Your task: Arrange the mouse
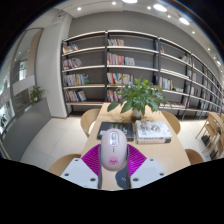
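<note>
A white computer mouse point(113, 149) with a grey wheel and a pink mark near its rear sits between my two fingers. The magenta pads point(97, 157) press against both of its sides, so my gripper point(113, 166) is shut on the mouse. It is held above a wooden table point(170, 150). The white finger bodies show at either side below the mouse.
A potted green plant point(138, 96) stands on the table beyond the mouse, with a stack of books or papers point(152, 129) beside it. Chairs point(91, 118) flank the table. Bookshelves point(110, 68) line the far wall. Open floor lies to the left.
</note>
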### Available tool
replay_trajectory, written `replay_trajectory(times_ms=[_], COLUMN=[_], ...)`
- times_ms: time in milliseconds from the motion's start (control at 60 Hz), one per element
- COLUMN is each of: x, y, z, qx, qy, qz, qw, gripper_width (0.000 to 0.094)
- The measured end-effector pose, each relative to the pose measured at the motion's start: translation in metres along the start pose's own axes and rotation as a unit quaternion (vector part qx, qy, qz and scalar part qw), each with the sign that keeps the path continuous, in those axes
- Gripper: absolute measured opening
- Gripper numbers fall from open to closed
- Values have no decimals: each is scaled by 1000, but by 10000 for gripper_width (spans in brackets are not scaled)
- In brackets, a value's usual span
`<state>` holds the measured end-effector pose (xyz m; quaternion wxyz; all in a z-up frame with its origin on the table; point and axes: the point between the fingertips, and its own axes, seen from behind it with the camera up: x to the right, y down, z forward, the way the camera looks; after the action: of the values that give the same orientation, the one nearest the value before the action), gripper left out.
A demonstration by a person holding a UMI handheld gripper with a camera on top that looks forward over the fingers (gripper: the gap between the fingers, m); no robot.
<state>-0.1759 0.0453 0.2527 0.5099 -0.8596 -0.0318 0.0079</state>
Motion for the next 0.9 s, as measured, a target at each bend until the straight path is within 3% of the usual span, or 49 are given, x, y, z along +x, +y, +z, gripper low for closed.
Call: replay_trajectory(times_ms=[83,183,317,467,600,650,850,900], x=[36,81,122,128,128,128,130,128], y=[-30,-23,69,176,229,236,235,236], z=[21,55,97,125,127,132,134,130], qx=[19,1,-81,-175,-215,-205,-205,-215], qy=[12,20,27,4,-6,-6,0,0], qz=[4,15,14,16,22,19,23,19], qw=[1000,1000,996,985,976,978,978,976], gripper_width=[320,320,320,320,321,335,479,600])
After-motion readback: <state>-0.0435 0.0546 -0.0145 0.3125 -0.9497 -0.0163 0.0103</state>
